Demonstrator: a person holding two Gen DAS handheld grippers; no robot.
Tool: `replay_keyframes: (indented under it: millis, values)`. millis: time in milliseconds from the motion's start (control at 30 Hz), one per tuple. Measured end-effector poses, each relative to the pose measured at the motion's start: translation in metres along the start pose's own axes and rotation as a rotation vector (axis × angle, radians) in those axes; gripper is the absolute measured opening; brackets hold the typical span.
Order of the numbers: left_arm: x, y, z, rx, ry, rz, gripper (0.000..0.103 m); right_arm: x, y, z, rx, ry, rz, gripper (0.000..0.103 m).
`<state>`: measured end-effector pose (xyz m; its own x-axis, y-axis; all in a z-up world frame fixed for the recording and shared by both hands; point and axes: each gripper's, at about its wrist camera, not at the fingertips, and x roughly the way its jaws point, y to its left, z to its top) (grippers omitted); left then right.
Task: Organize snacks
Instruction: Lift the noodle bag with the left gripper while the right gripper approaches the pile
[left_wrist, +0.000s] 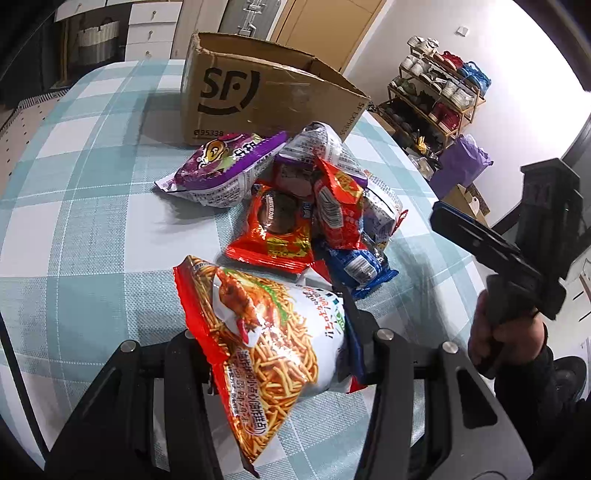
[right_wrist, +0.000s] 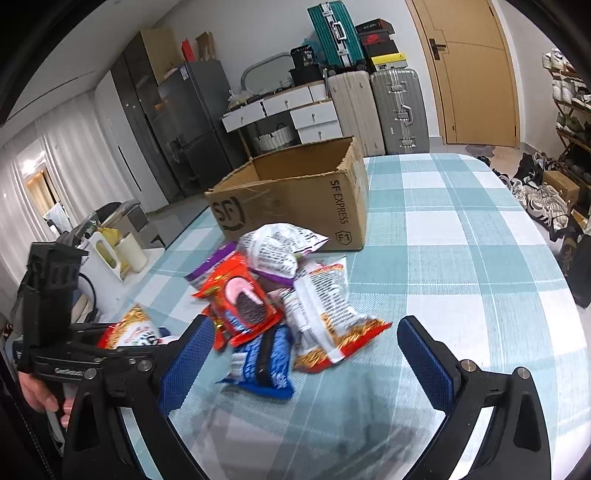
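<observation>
My left gripper (left_wrist: 273, 354) is shut on a red and white noodle snack bag (left_wrist: 266, 332) and holds it above the checked tablecloth (left_wrist: 92, 221). Behind it lies a pile of snack packs: a purple pack (left_wrist: 225, 166), a red cookie pack (left_wrist: 277, 232) and a blue pack (left_wrist: 358, 266). An open cardboard SF box (left_wrist: 258, 99) stands beyond the pile. My right gripper (right_wrist: 306, 354) is open and empty, just in front of the blue pack (right_wrist: 262, 362) and a red and white bag (right_wrist: 328, 317). The box (right_wrist: 295, 199) shows open and empty behind the pile.
The table's right edge is near a shoe rack (left_wrist: 436, 96) and a purple bag (left_wrist: 461, 162). Suitcases (right_wrist: 376, 107), white drawers (right_wrist: 291, 114) and a door (right_wrist: 472, 70) stand beyond the far table edge. A white bin (right_wrist: 110, 258) sits left of the table.
</observation>
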<state>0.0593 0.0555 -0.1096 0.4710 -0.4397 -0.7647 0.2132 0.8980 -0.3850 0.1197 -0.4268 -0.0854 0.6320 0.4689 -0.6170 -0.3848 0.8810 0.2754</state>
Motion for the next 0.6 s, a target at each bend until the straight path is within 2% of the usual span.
replay_keyframes:
  millis: [267, 600]
  values:
    - [-0.002, 0.010, 0.005, -0.040, -0.004, -0.015, 0.046, 0.041, -0.009, 0.013, -0.026, 0.092, -0.019, 0.101]
    - [-0.009, 0.021, 0.006, -0.079, -0.007, -0.013, 0.046, 0.073, -0.008, 0.016, -0.073, 0.163, -0.041, 0.101]
